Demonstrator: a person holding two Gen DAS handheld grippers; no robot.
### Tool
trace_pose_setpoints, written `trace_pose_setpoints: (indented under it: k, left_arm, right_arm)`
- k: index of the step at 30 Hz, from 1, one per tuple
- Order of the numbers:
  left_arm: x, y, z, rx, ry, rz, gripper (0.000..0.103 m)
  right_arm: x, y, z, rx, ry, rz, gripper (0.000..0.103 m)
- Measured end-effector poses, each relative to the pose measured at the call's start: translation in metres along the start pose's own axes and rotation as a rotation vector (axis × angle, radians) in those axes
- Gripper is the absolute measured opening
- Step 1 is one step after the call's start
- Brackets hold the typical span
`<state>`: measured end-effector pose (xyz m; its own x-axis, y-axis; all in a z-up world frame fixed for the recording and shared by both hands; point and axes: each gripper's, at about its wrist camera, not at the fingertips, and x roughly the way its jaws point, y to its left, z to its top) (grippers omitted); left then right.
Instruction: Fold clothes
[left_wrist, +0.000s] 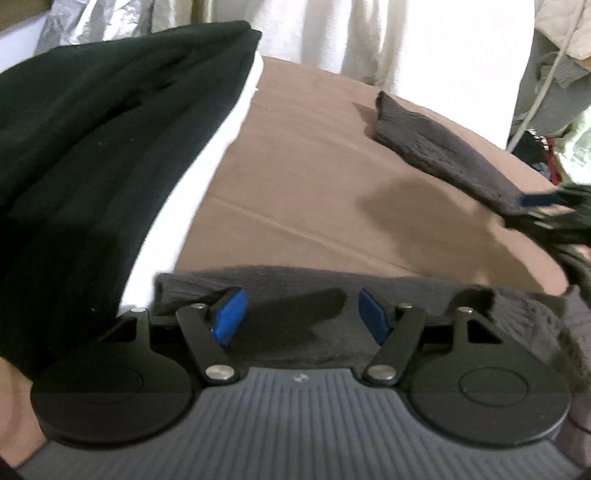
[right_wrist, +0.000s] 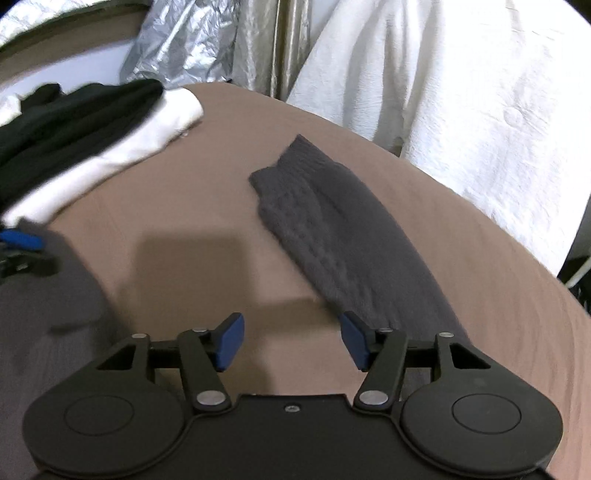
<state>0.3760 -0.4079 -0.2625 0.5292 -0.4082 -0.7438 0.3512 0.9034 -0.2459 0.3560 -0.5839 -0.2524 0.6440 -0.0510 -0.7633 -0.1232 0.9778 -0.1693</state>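
Left tool (left_wrist: 299, 314) has its blue pads spread well apart with nothing pinched between them, sitting right over the body of a dark grey knitted sweater (left_wrist: 295, 295) that's lying flat on the brown cloth-covered desk (left_wrist: 295, 184). Right tool (right_wrist: 291, 338) is open about as wide and holding nothing either, hovering over bare brown desk, with its right pad just beside the sweater's long ribbed sleeve (right_wrist: 332, 229), which stretches away diagonally across the desk. Off to the left there's a stack of folded clothes, a black garment (left_wrist: 92, 147) on top of a white one (left_wrist: 207, 158). A cream-white draped sheet (right_wrist: 461, 92) hangs behind the desk.
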Motion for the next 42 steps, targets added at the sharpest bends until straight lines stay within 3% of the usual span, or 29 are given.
trace_pose_setpoints:
  k: [4,5,6,7,8,14,19,21,24,29,32,34,36,39,42]
  left_arm:
    - [0.005,0.006,0.001,0.008,0.012,-0.040,0.067]
    - [0.008,0.009,0.003,0.009,0.010,-0.040,0.067]
    - [0.008,0.010,0.003,0.006,0.010,-0.043,0.067]
    - [0.008,0.012,0.002,0.000,0.011,-0.049,0.067]
    - [0.006,0.016,0.002,-0.007,0.012,-0.056,0.067]
    - [-0.007,0.012,0.012,-0.029,-0.011,-0.116,0.067]
    - [-0.020,-0.008,0.012,-0.020,-0.028,-0.208,0.067]
    - [-0.025,-0.023,0.010,0.018,-0.041,-0.218,0.067]
    - [-0.035,-0.048,0.005,0.099,-0.079,-0.245,0.067]
    - [-0.061,-0.089,-0.010,0.248,-0.162,-0.317,0.077]
    - [-0.078,-0.121,-0.030,0.445,-0.224,-0.338,0.083]
    - [-0.086,-0.141,-0.049,0.535,-0.280,-0.313,0.088]
    - [-0.082,-0.157,-0.061,0.535,-0.287,-0.299,0.096]
    - [-0.067,-0.172,-0.072,0.504,-0.226,-0.321,0.096]
    - [-0.061,-0.183,-0.082,0.537,-0.249,-0.255,0.096]
  right_arm:
    - [0.048,0.001,0.016,-0.021,0.071,-0.189,0.061]
    - [0.056,-0.001,0.017,-0.013,0.081,-0.206,0.050]
    - [0.060,-0.003,0.017,-0.001,0.081,-0.215,0.027]
    - [0.055,-0.004,0.018,0.020,0.068,-0.212,0.014]
    - [0.051,-0.004,0.018,0.040,0.055,-0.210,0.011]
    - [-0.036,0.013,-0.003,0.154,-0.086,-0.149,0.010]
    - [-0.122,0.050,-0.058,0.209,-0.151,-0.060,0.010]
    - [-0.140,0.057,-0.085,0.224,-0.150,-0.062,0.010]
    - [-0.154,0.061,-0.116,0.288,-0.152,-0.088,0.010]
    - [-0.168,0.020,-0.112,0.444,-0.210,-0.084,0.010]
    - [-0.184,0.002,-0.106,0.545,-0.253,0.015,0.011]
    - [-0.187,-0.001,-0.108,0.562,-0.236,0.092,0.011]
    - [-0.189,0.000,-0.113,0.555,-0.207,0.127,0.011]
    - [-0.195,0.006,-0.133,0.540,-0.172,0.189,0.011]
    - [-0.204,0.021,-0.156,0.435,-0.143,0.223,0.011]
